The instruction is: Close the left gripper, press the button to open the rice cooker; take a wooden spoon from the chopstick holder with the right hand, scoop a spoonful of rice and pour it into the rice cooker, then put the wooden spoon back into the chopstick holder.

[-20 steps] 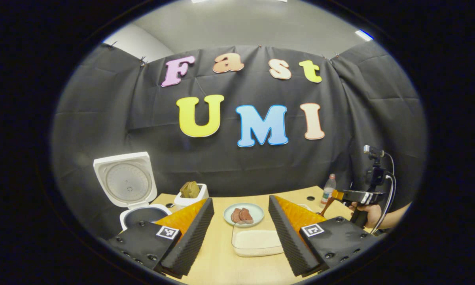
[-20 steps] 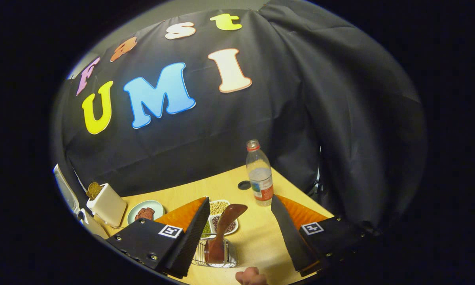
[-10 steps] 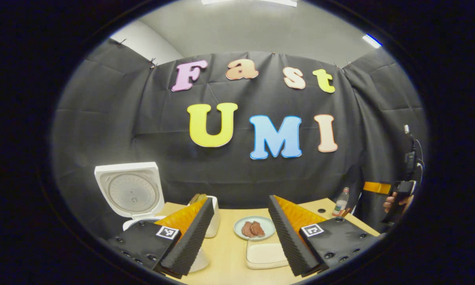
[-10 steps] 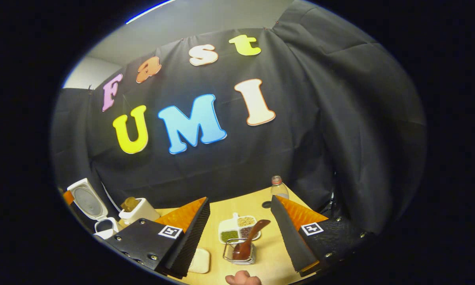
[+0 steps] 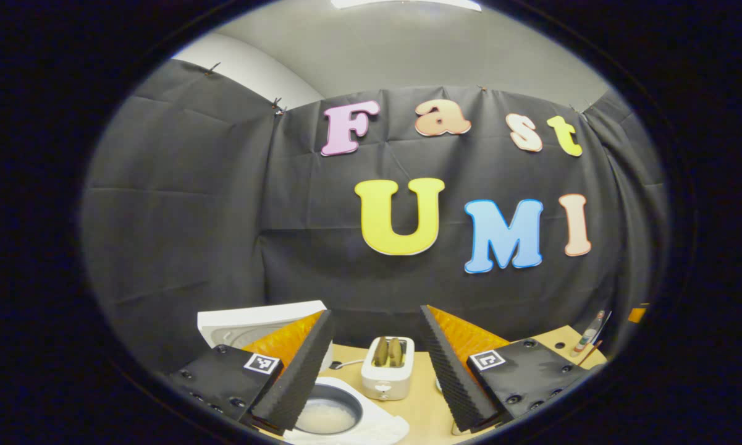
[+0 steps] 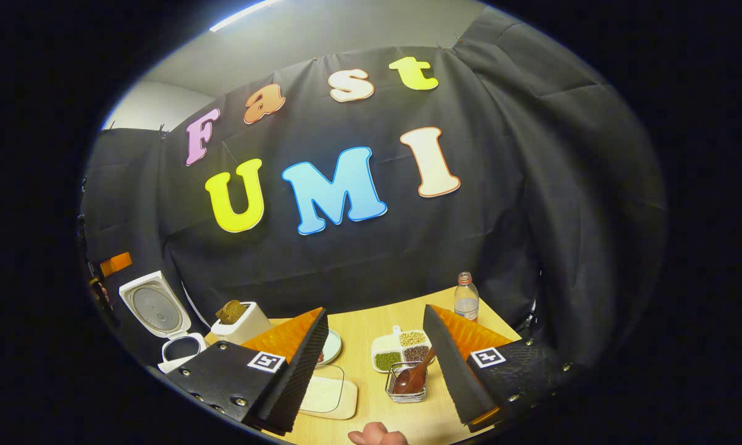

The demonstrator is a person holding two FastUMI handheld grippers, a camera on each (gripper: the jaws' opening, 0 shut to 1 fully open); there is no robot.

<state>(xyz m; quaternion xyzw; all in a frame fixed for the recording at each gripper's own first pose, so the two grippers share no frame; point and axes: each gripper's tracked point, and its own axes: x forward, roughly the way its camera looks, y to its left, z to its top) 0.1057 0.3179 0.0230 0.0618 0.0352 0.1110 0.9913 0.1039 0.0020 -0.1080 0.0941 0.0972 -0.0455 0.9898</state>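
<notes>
Right gripper view: the bench [image 6: 371, 337] is spreading below me, and at its far left the rice cooker [image 6: 172, 337] is sitting with its lid standing up. My right hand-held gripper [image 6: 374, 364] is hanging released above the near edge, grasping nothing. Between its fingers the wooden spoon [image 6: 413, 377] is leaning bowl-down in the chopstick holder [image 6: 407, 383], just in front of a divided dish of beans [image 6: 400, 351]. In the left gripper view my left hand-held gripper [image 5: 377, 371] is hanging released too, over the rice cooker [image 5: 340, 417], whose pot is showing rice.
</notes>
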